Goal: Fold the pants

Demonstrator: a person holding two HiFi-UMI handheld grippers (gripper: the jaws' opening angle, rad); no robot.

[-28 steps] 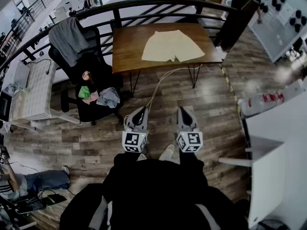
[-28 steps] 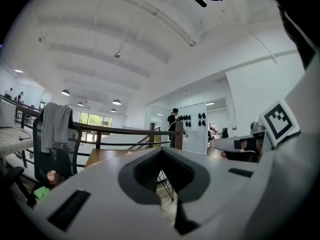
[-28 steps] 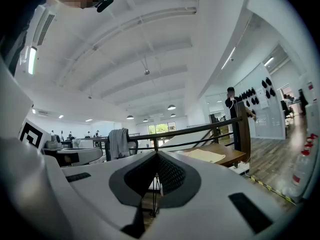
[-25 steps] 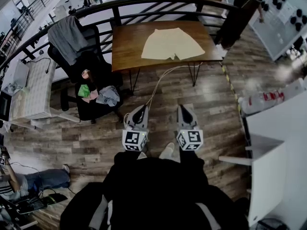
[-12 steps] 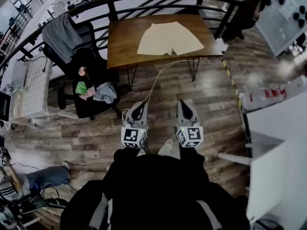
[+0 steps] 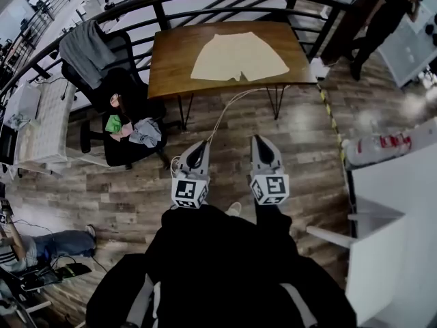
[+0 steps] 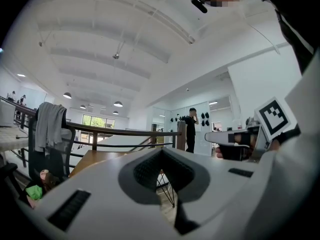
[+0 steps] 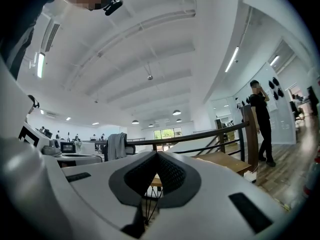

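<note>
cream pants (image 6: 239, 57) lie spread flat on the worktop (image 6: 167, 74), ready for folding; left hand-held gripper (image 6: 199, 149) and right hand-held gripper (image 6: 261, 144), closed tight and empty, point at it from well apart.

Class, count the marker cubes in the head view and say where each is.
2. The left cube sits on the left gripper, the right cube on the right gripper, side by side above the wooden floor. None seems hidden.
</note>
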